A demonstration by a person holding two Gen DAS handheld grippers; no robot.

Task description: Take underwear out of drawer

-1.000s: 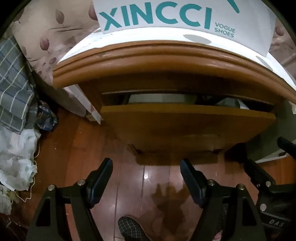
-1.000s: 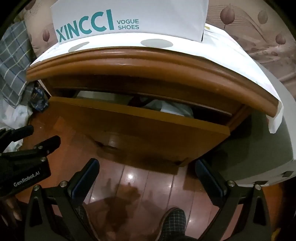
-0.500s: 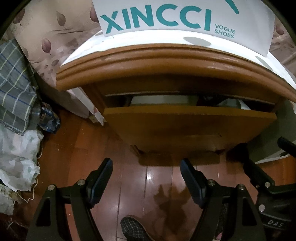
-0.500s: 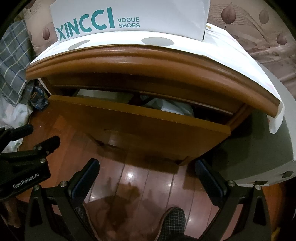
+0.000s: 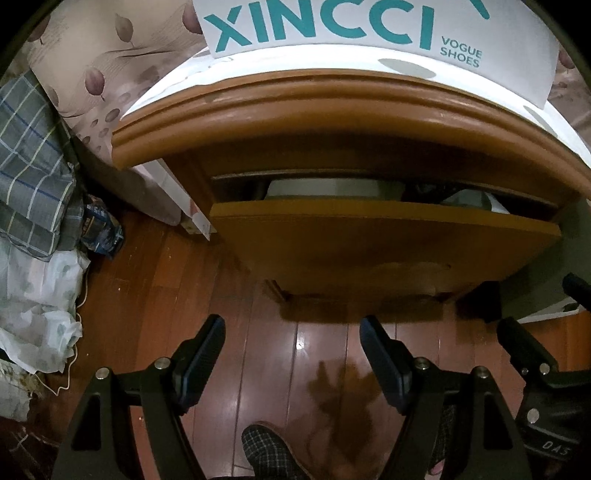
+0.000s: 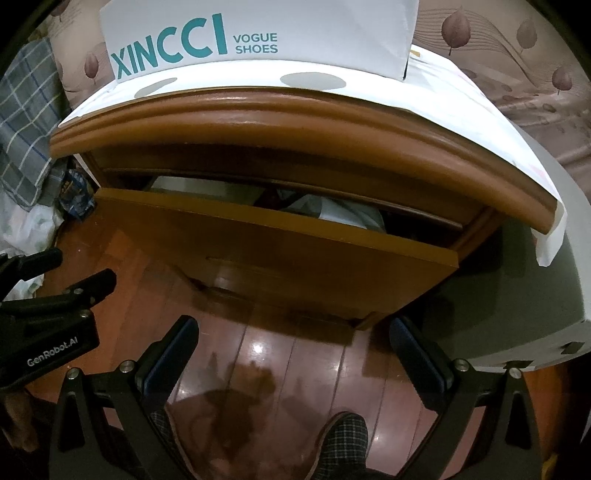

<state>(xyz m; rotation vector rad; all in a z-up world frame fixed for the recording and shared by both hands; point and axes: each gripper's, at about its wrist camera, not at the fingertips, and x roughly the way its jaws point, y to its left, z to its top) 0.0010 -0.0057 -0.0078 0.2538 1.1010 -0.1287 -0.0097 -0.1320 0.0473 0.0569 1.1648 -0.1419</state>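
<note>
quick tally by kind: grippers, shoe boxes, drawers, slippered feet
grippers: 2, left gripper, right gripper
shoe boxes: 1, shoe box
drawers: 1, drawer, partly open
slippered feet: 2
total: 6

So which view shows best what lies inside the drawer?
The right wrist view. It looks into the drawer gap at an angle, so pale crumpled cloth and a white item show. The left wrist view faces the drawer front squarely, and only a thin strip of the white item and cloth shows above it.
</note>
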